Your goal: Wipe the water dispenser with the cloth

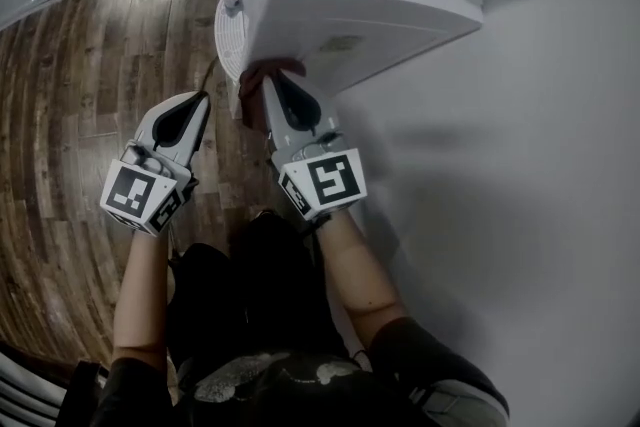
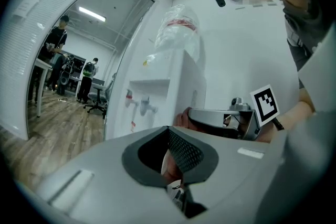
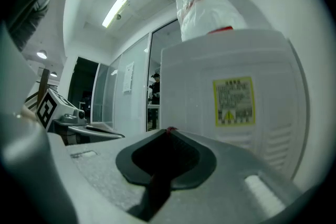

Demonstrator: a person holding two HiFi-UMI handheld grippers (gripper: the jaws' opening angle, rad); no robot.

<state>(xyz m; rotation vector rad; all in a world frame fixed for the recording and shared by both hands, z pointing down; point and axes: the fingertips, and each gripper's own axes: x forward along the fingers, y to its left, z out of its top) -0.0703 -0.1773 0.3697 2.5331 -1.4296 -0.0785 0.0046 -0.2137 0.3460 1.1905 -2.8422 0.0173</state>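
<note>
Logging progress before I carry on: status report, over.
Right gripper shut on the cloth, cloth at the water dispenser side panel. Left gripper shut, empty, off the dispenser. Nothing in the way.

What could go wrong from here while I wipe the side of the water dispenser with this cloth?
1. The right gripper pinches the cloth only at its jaw tips, and its own view shows just a sliver, so rubbing may pull it free.
2. The tips sit close against the water dispenser, so the hard jaws might scrape it or catch its yellow label.
3. Pushing hard might rock the bottle on top.
</note>
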